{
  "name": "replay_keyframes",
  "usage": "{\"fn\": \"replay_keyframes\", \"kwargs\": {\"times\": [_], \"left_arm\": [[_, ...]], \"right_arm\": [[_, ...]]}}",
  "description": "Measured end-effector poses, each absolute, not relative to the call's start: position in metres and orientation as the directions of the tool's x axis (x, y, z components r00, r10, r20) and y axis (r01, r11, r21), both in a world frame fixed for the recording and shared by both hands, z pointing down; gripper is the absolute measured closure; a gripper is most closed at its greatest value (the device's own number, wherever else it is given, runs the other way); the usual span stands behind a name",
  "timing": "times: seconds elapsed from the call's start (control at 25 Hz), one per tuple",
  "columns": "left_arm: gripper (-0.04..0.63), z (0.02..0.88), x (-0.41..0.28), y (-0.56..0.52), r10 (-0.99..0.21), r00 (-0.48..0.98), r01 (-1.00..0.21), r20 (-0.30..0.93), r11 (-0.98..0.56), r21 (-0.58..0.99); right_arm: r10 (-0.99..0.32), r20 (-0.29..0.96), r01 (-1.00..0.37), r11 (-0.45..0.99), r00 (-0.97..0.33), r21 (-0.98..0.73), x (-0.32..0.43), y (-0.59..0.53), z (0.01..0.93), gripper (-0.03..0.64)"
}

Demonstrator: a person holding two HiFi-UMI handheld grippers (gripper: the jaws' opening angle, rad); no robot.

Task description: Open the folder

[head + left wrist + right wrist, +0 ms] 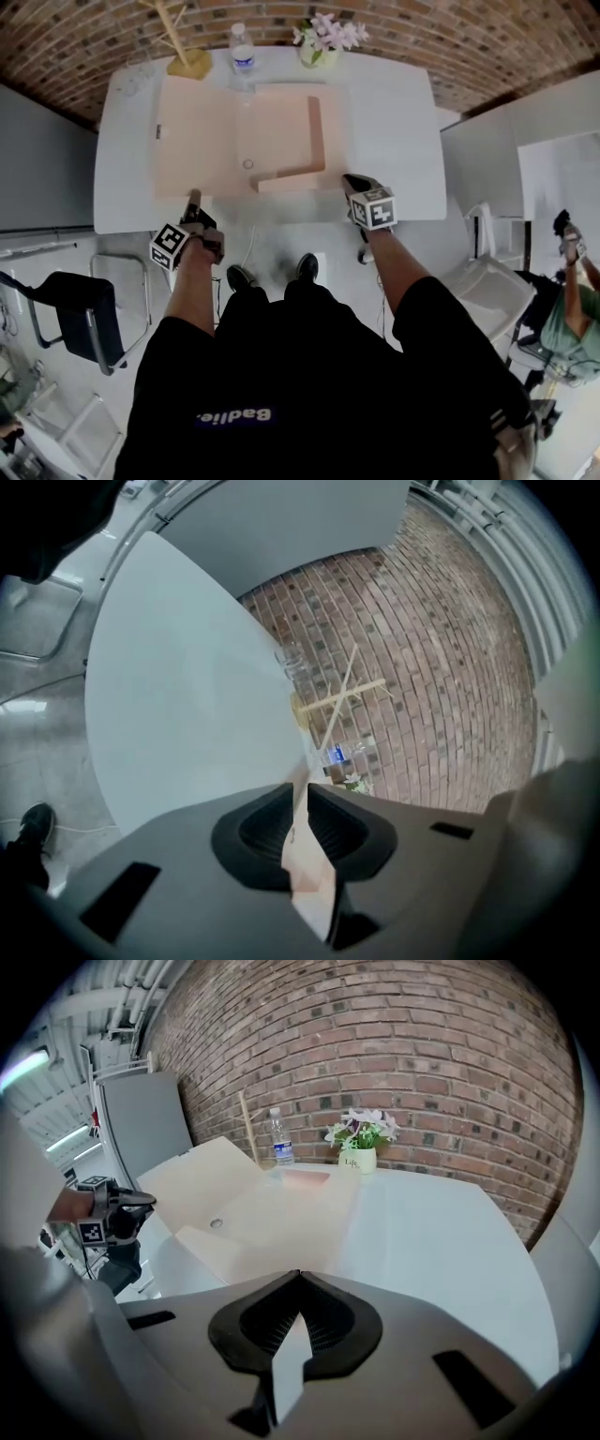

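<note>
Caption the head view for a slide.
Beige folder open on white table, left gripper and right gripper at its near edge.

**Folder open on white table**

Peach folder (239, 136) lies spread open mid-frame on the table (394, 131). Left gripper (194, 199) is at its lower edge, left side. Right gripper (352, 182) is by its lower right corner. Bottle (242, 49), flowers (326, 37) and wooden stand (190, 64) stand along the top edge.

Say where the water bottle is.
Head view: the water bottle stands at the far edge of the table, behind the folder, left of the flower pot.
</note>
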State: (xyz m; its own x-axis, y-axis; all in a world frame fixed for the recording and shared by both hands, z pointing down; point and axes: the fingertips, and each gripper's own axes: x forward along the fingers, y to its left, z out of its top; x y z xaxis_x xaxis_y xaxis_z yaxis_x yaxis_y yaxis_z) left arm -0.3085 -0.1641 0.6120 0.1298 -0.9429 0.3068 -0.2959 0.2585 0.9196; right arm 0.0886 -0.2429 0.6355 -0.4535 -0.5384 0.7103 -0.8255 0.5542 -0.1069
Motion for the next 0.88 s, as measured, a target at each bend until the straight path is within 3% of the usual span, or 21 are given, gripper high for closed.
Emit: {"fn": "replay_keyframes", "kwargs": {"times": [0.44, 0.88], "left_arm": [[0.446, 0.55, -0.234, -0.167, -0.898, 0.383, -0.424, 0.218, 0.039, 0.905], [0.436, 0.49, -0.174, -0.136, -0.806, 0.556, -0.572, 0.202, -0.195, 0.797]], "right_arm": [[-0.587, 0.619, -0.798, 0.592, -0.522, -0.112, 0.077, -0.233, 0.584, 0.589], [-0.647, 0.472, -0.778, 0.611, -0.599, -0.15, 0.075, -0.201, 0.504, 0.589]]}}
